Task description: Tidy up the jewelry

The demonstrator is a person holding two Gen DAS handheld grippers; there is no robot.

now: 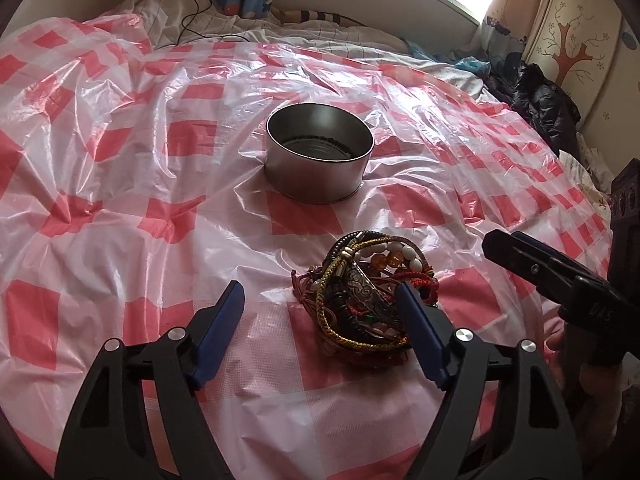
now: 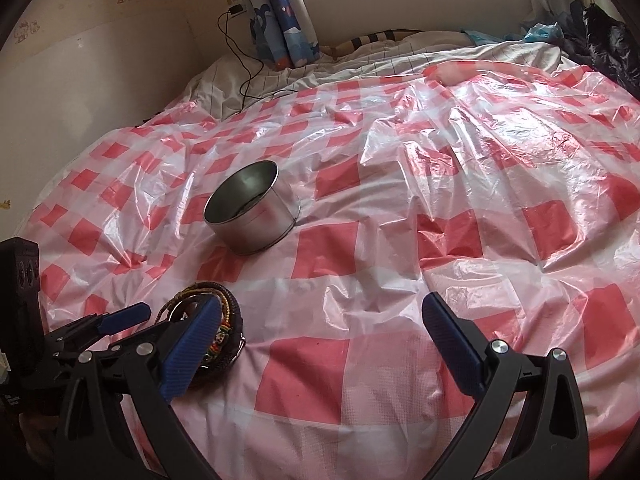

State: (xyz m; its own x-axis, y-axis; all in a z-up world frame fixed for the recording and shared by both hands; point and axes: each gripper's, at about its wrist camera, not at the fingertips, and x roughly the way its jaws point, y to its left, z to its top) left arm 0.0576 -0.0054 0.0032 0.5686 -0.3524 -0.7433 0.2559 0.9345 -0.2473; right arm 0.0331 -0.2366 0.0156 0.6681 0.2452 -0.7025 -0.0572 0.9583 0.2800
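A red-and-white checked plastic sheet (image 1: 132, 184) covers the bed, and the landmark here is the round metal tin (image 1: 319, 152), standing open and upright on it.

Going left to right in the left wrist view: the left tool (image 1: 320, 304) sits nearer the camera than the tin, its blue-padded fingers (image 1: 224, 320) spread apart. The pile of bracelets (image 1: 362, 292), a tangle of braided cords, beads and a dark engraved piece, lies on the sheet on the near side of the tin, well apart from it. The pile sits towards the right finger of the left tool, which overlaps its right edge; whether that pad touches the cords is hard to tell, and the left pad stands clear of them. Further right of the tin, the right tool (image 1: 516, 254) reaches in from the frame edge, beside the pile but apart from it.

In the right wrist view the tin (image 2: 252, 210) sits left of centre, the bracelets (image 2: 208, 320) below it by the left tool (image 2: 132, 316). The right tool (image 2: 320, 324) is spread wide over bare sheet, holding nothing.
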